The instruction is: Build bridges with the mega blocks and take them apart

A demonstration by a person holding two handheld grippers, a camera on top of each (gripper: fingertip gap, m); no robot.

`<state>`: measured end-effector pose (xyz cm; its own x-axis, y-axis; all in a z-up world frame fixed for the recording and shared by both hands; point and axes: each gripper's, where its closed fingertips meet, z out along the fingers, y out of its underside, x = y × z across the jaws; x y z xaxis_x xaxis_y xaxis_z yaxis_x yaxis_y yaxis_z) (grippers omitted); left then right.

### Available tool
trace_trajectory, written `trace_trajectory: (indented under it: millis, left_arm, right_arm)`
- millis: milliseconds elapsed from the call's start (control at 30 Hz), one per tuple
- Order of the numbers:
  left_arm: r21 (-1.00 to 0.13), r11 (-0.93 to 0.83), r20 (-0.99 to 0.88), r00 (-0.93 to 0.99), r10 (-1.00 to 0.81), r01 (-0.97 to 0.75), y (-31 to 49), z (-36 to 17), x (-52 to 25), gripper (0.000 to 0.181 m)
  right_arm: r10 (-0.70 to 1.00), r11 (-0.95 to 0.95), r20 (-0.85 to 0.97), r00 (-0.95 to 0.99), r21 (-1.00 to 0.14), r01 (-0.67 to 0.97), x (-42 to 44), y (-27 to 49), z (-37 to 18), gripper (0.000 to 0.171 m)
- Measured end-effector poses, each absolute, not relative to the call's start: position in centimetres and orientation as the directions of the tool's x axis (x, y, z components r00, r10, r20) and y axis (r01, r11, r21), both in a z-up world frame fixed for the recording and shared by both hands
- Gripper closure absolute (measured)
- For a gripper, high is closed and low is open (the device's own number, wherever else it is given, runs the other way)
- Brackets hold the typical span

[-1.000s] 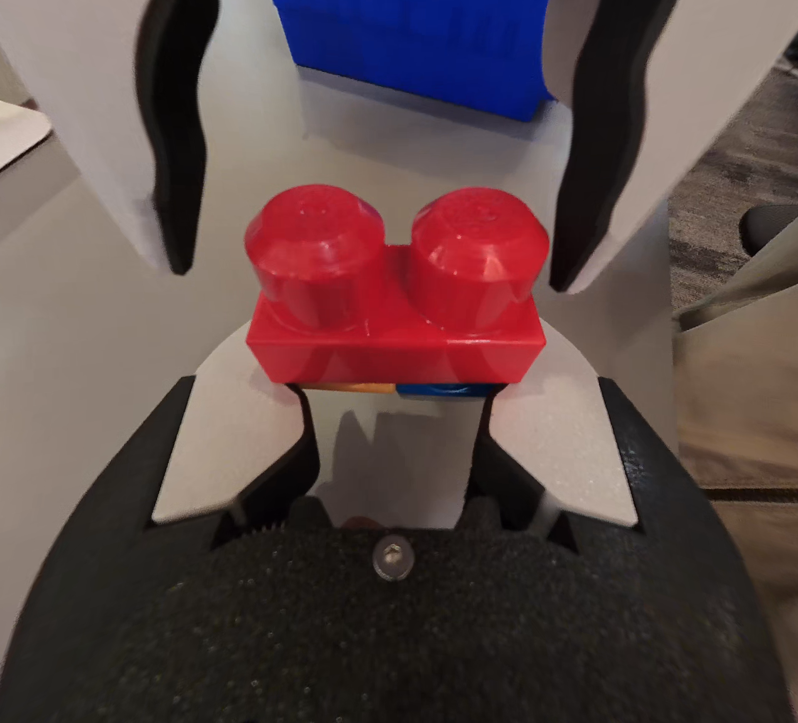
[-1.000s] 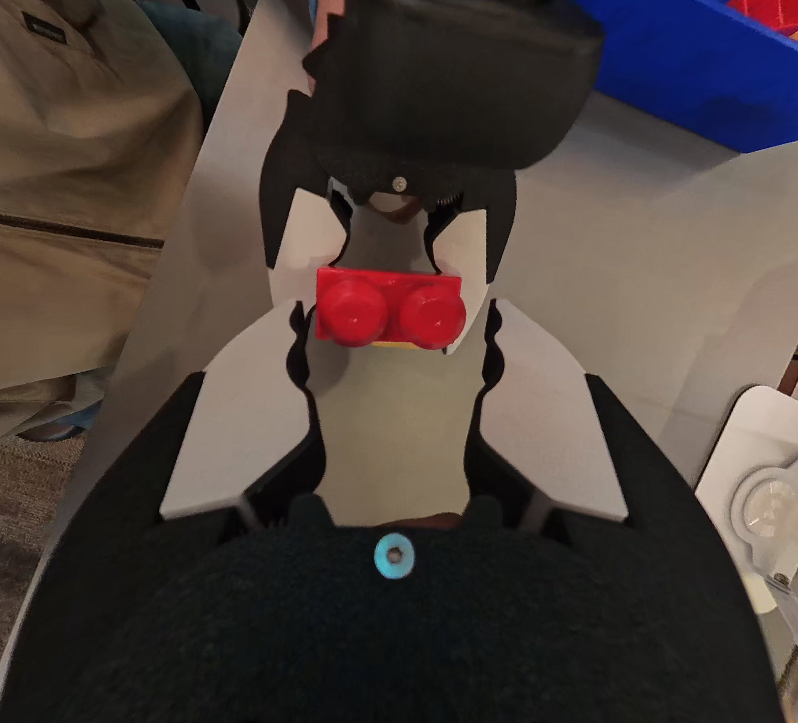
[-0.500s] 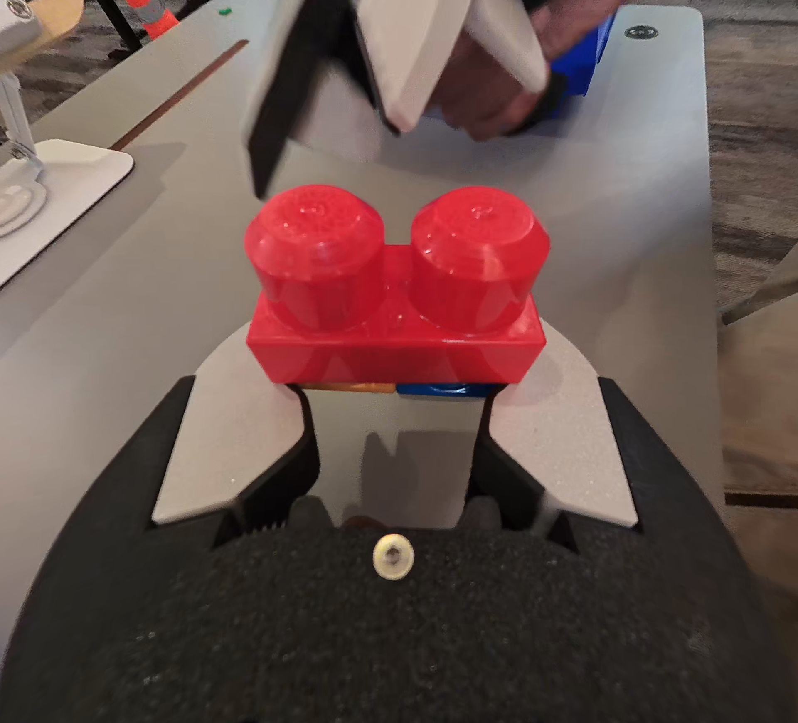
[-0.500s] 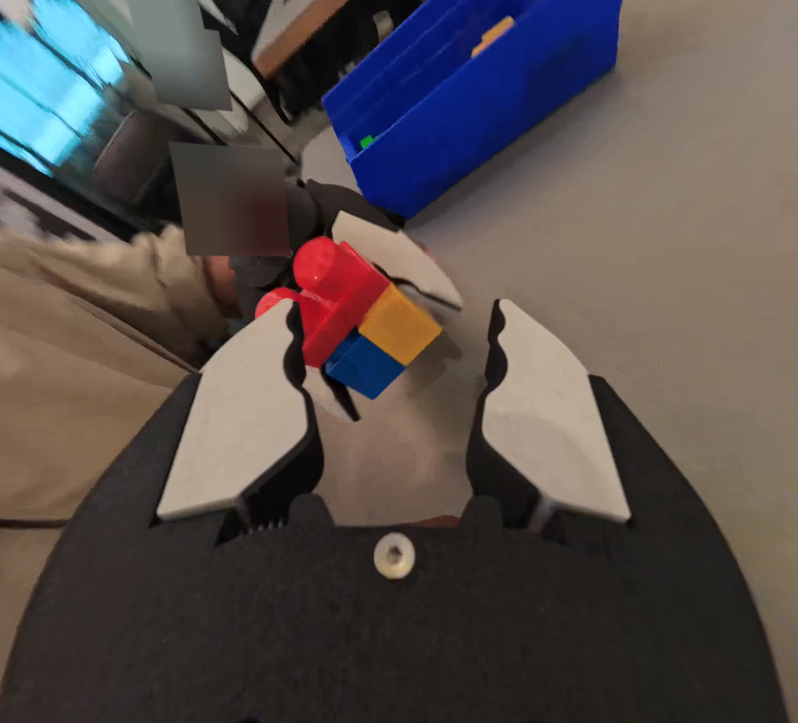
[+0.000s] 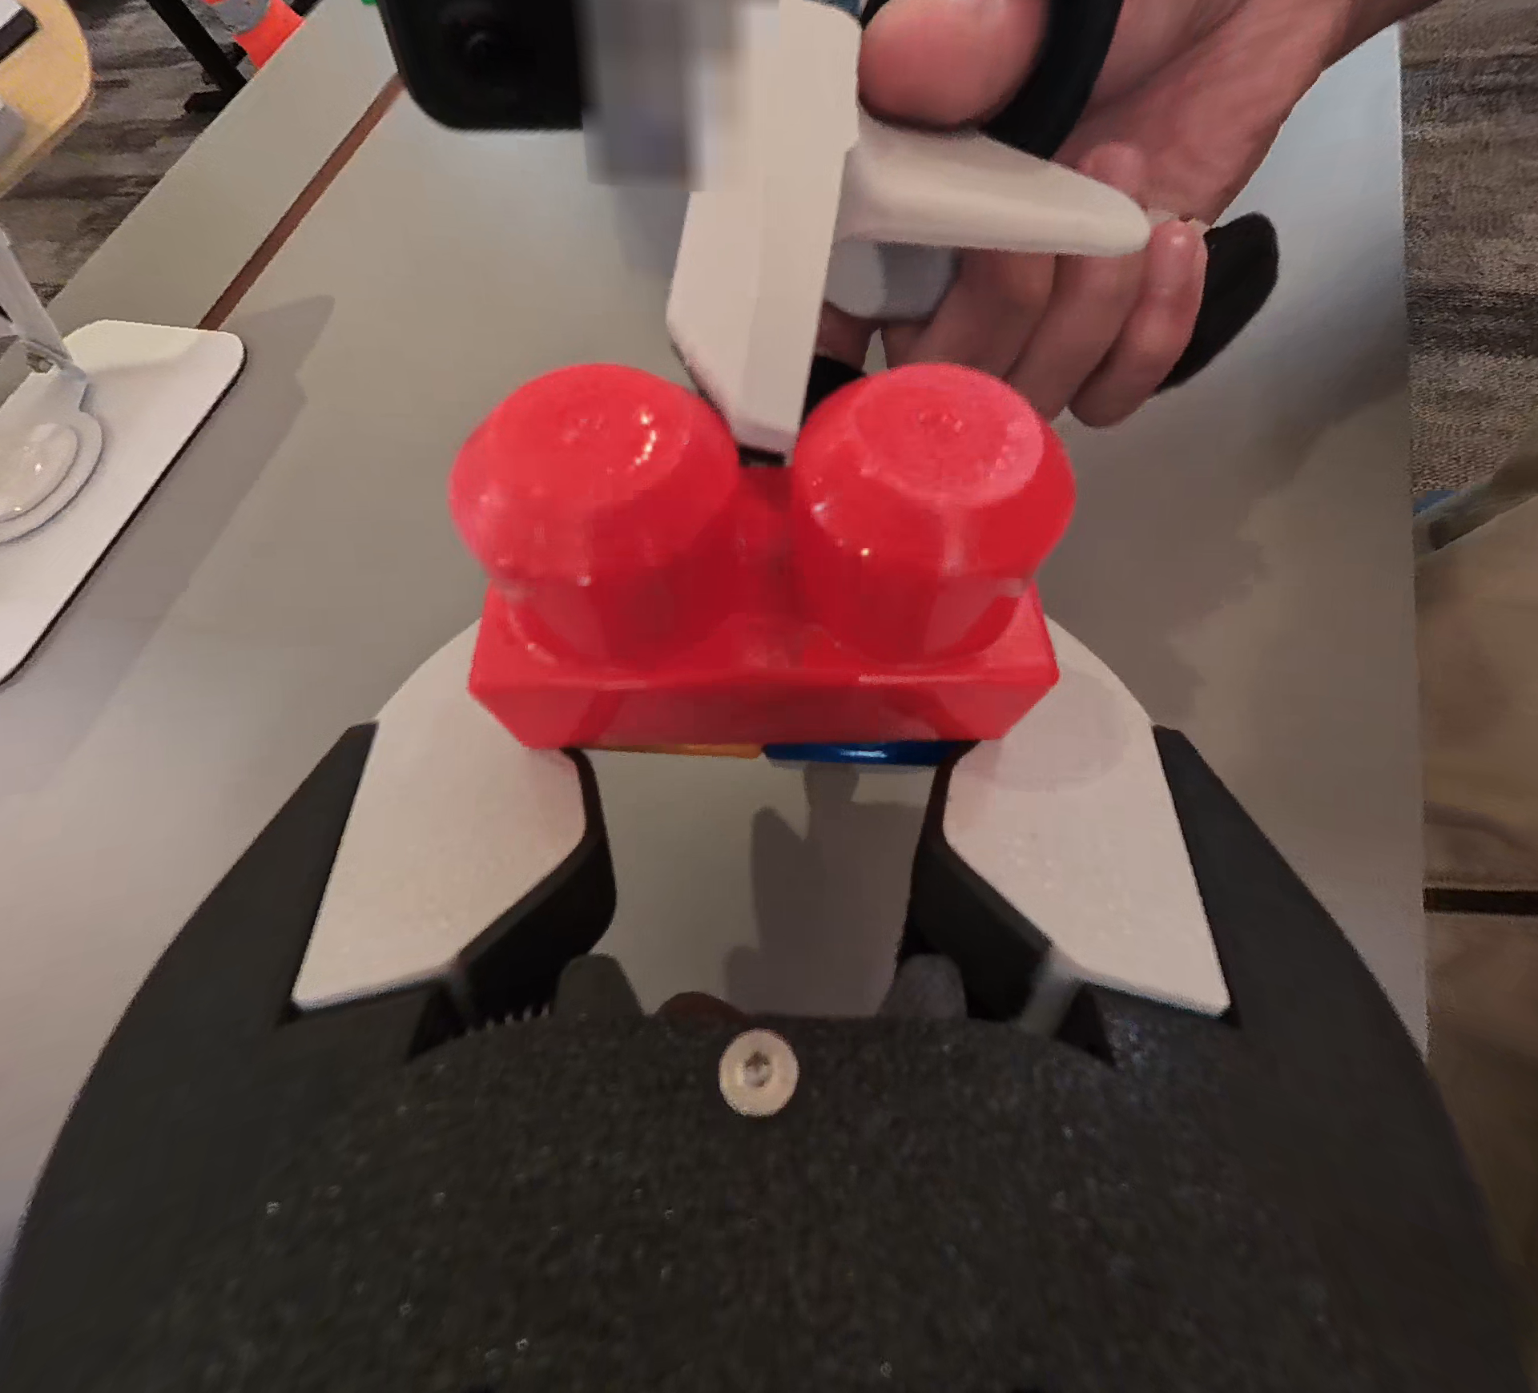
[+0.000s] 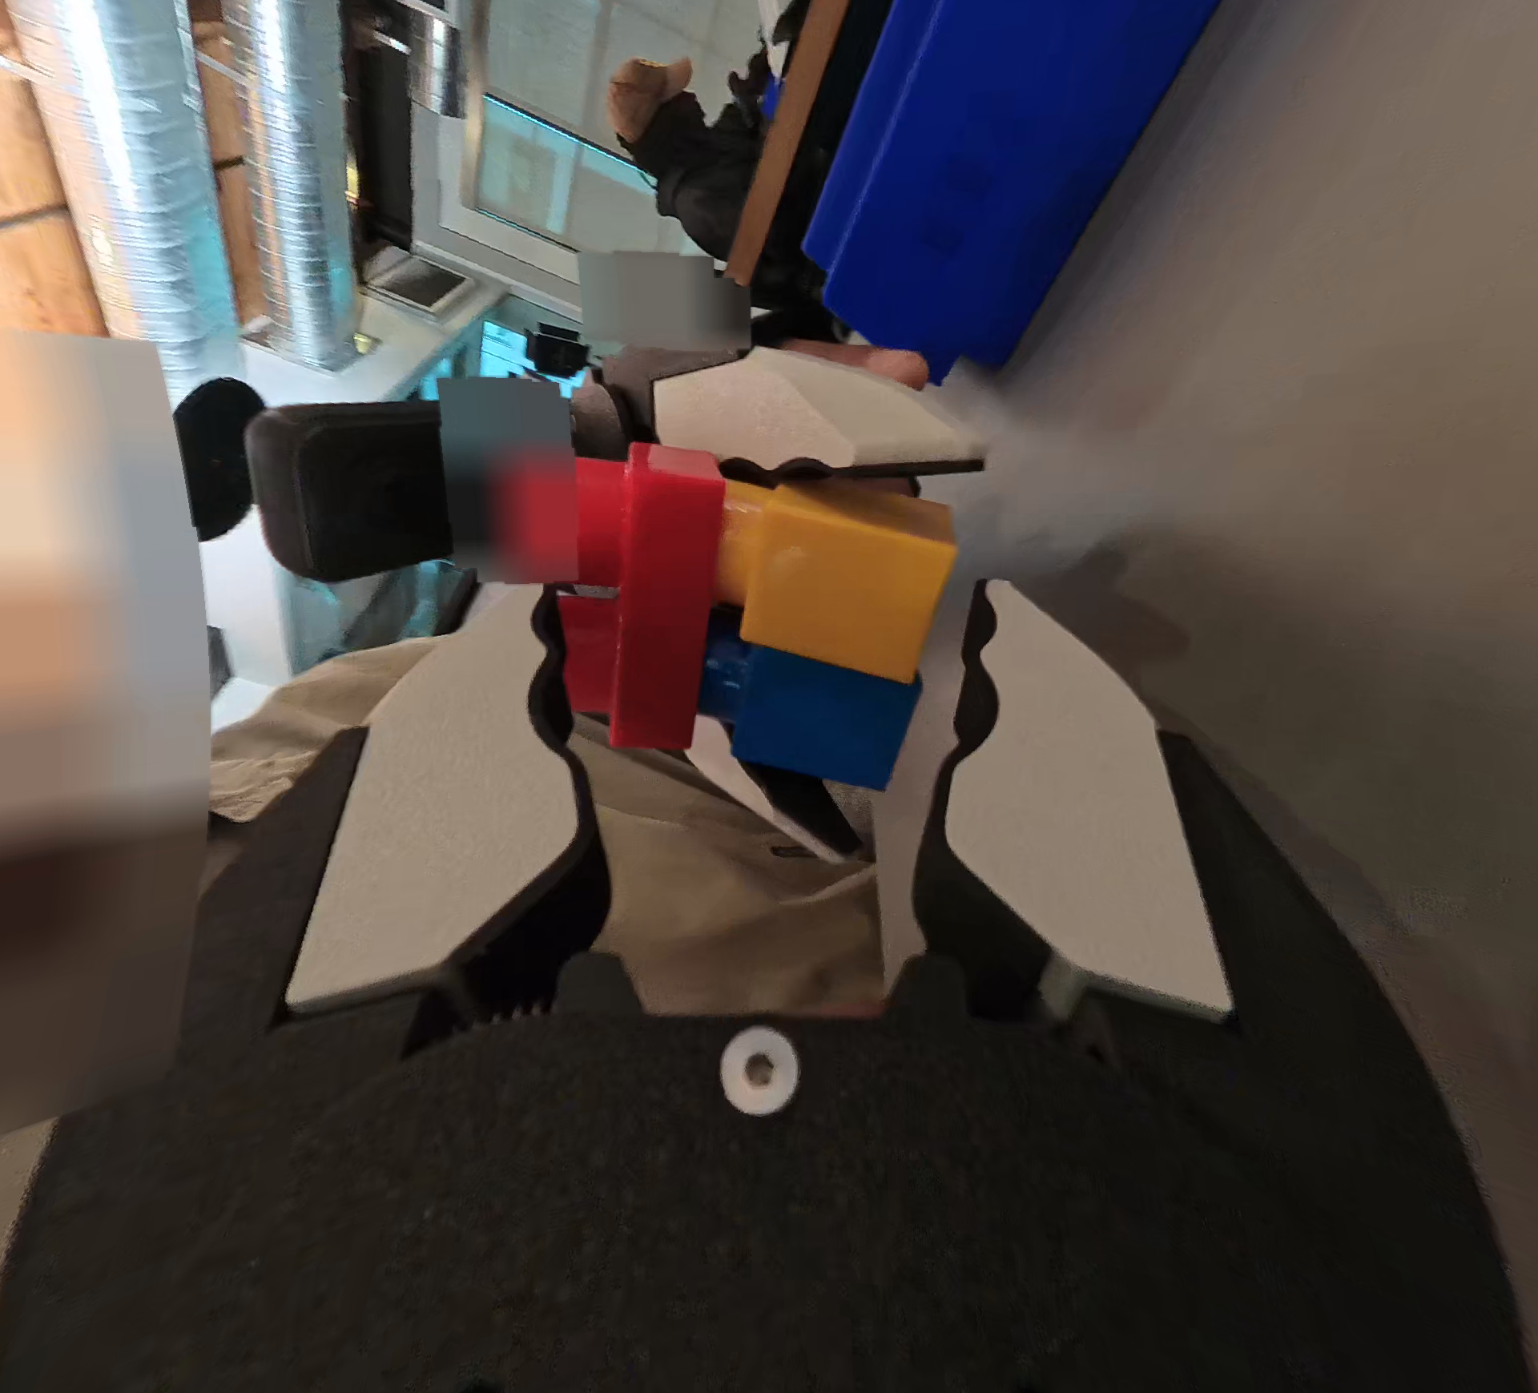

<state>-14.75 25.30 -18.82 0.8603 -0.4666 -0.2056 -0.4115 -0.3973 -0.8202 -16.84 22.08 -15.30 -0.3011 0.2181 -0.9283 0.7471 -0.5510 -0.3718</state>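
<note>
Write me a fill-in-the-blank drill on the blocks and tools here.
1. The left tool holds the bridge by its yellow block and ____ block.
2. The top block is ____.
3. The top block has ____ studs.
4. The right tool's jaws are ____.

Missing words: blue; red; two; open

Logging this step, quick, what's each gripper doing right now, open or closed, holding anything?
Left gripper: shut on the block bridge, red block on top.
Right gripper: open, fingers straddling the bridge, not yet clamped.
</note>
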Motion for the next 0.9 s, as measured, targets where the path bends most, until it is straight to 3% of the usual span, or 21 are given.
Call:
trace_trajectory:
  millis: [167, 433, 567, 833, 900]
  left_arm:
    - [-0.788, -0.42, -0.22, 0.843, -0.491, -0.451, 25.9, -19.6, -13.7, 0.093]
    - [-0.789, -0.473, -0.153, 0.871, -0.467, -0.392, 26.8, -19.7, -13.7, 0.092]
    - [-0.766, -0.504, -0.145, 0.871, -0.469, -0.399, 26.9, -20.3, -13.4, 0.092]
    - [-0.783, -0.437, -0.199, 0.844, -0.497, -0.442, 26.4, -19.9, -13.0, 0.092]
    - [-0.786, -0.431, -0.202, 0.844, -0.496, -0.442, 26.3, -19.7, -13.0, 0.092]
  right_arm:
    - [0.119, -0.583, -0.938, -0.325, -0.331, 0.742, -16.4, 21.4, -15.5, 0.076]
    - [0.037, -0.672, -0.948, -0.317, -0.259, 0.694, -15.9, 23.6, -16.1, 0.099]
    - [0.021, -0.674, -0.949, -0.316, -0.247, 0.697, -15.5, 23.8, -16.6, 0.099]
    - [0.079, -0.646, -0.935, -0.345, -0.311, 0.697, -15.1, 23.2, -16.3, 0.099]
    - [0.107, -0.634, -0.936, -0.335, -0.324, 0.703, -15.1, 23.1, -16.6, 0.092]
